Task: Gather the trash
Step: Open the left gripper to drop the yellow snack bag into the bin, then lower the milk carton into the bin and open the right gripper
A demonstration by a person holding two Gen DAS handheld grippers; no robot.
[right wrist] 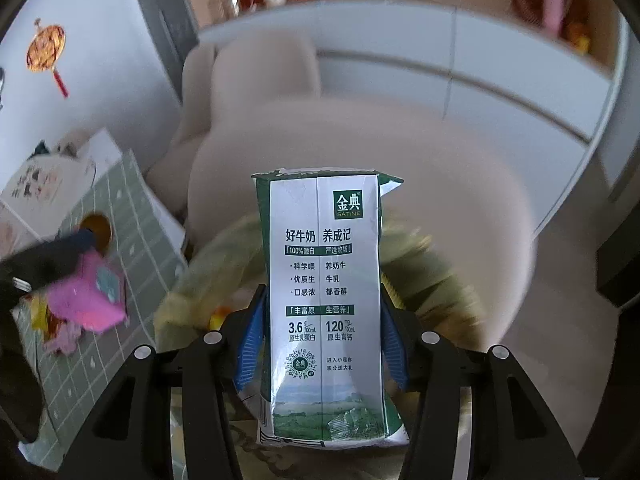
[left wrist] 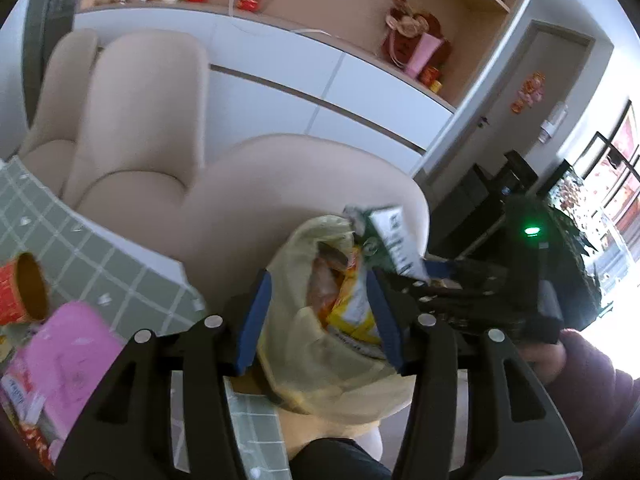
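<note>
Right hand-held gripper (right wrist: 322,344) is clamping a green-and-white milk carton (right wrist: 324,300) between its blue pads, holding it upright just above the mouth of a yellow trash bag (left wrist: 320,344). Left hand-held gripper (left wrist: 320,320) is pinching the bag's rim, its blue pads standing fairly wide with bunched plastic between them, and is holding the mouth open beside the counter (left wrist: 120,268). Yellow wrappers (left wrist: 352,304) are already lying inside the bag. Judging from this, the carton could catch on the rim and tip out if it is let go before its base is passing the opening. Thin plastic could also be slipping from the left pads, closing the mouth. A pink box (left wrist: 68,356) and a red cup (left wrist: 20,292) are waiting on the counter.
</note>
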